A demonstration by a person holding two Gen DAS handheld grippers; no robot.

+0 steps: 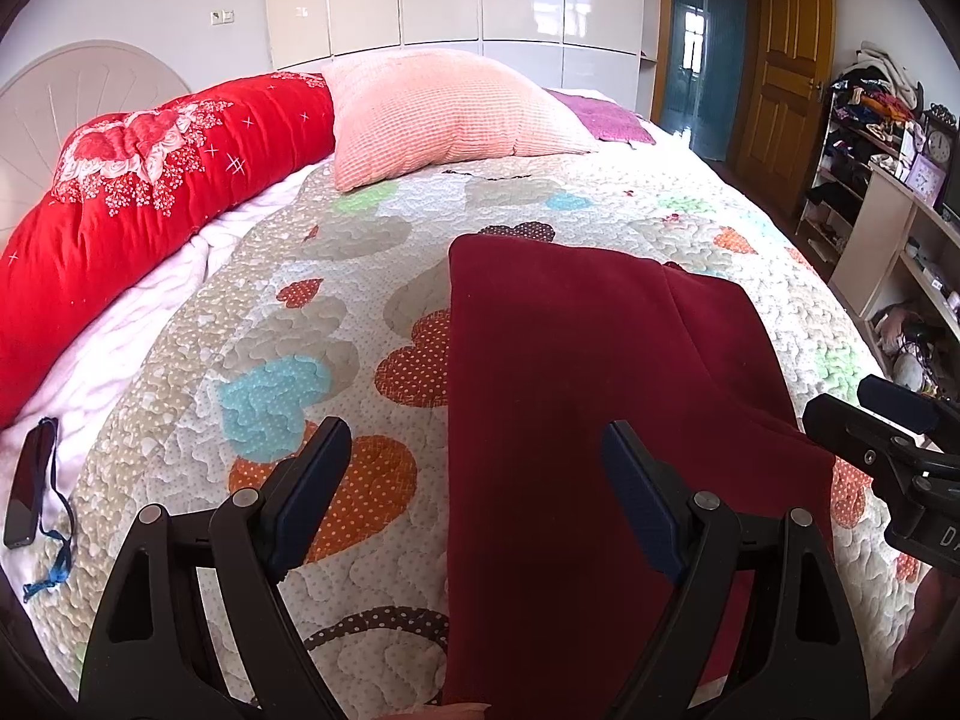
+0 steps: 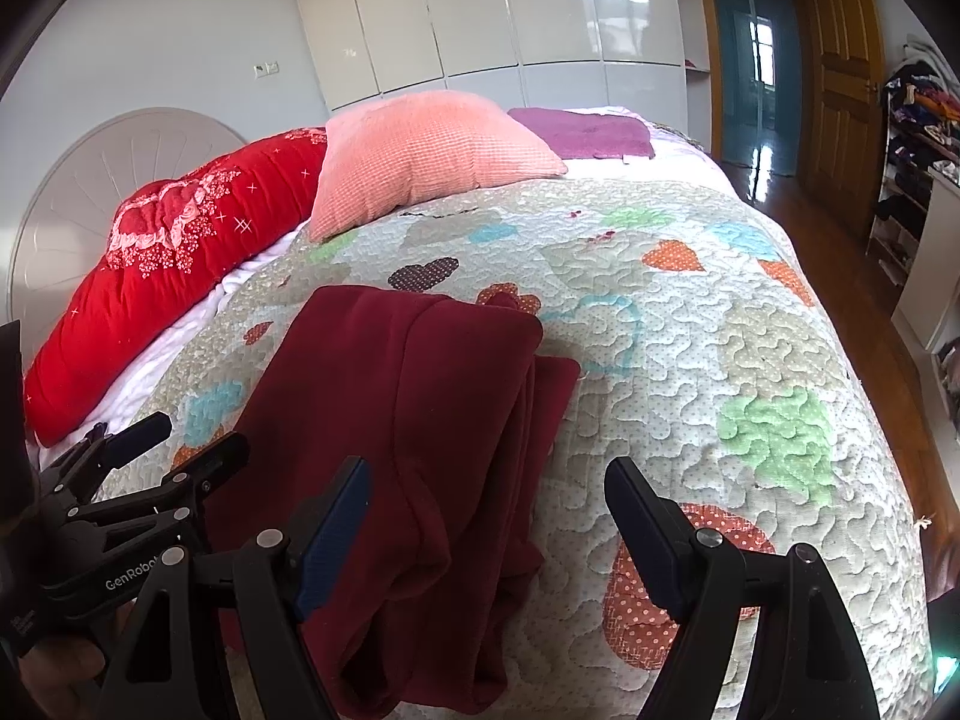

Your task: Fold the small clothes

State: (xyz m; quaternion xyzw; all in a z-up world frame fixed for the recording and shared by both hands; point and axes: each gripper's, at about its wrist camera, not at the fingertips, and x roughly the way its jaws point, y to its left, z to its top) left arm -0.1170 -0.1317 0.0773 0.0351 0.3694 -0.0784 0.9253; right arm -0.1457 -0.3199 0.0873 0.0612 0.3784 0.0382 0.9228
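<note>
A folded maroon garment (image 1: 576,372) lies on the near part of the heart-patterned quilt (image 1: 336,324), well short of the pink pillow (image 1: 444,114) at the far end. The left gripper (image 1: 477,456) and right gripper (image 2: 486,492) both hover above it — jaws spread wide, nothing between them (the left one over the garment's left edge, the right one over its right edge).

Left hand-held gripper (image 1: 477,456): matte black plastic frame, triangular cut-outs, silver round pivot pins, dark blue ribbed pads (image 1: 639,498) lining fingers. Right hand-held gripper (image 2: 486,501): same build. White "GenRobot" lettering on left unit's body, below its fingers.
</note>
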